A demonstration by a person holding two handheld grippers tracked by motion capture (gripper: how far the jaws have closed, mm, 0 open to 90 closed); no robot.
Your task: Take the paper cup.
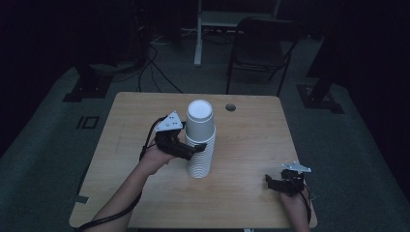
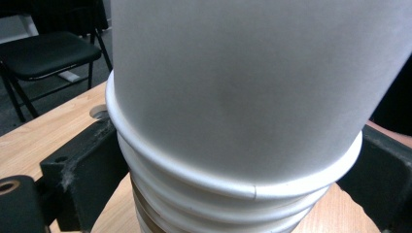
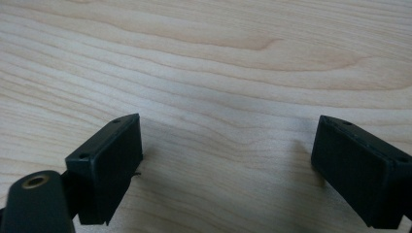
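Cups [image 1: 199, 145], a tall white stack of them upside down mid-counter, and the left tongs [image 1: 200, 146] are on it right now, jaws set either side of the stack just under the rim of the top cup [image 2: 252, 87]. From the left gripper view the jaws look closed against the ribbed rims below that cup, though how firm the pinch is I cannot tell. The top cup sits a touch tilted on the pile, so my read is that peeling it off is barely begun: grip made, nothing lifted free, no loose cup anywhere on the counter [image 1: 251, 193]. Right tongs [image 1: 283, 183] rest low near the front right corner, jaws wide apart, holding nothing, bare wood between them in the right gripper view. Room looks generous: open wood left, right and front of the stack, with a small round hole [image 1: 230, 107] behind it near the far edge. The right tongs sit close to the counter's front edge, well apart from the stack.
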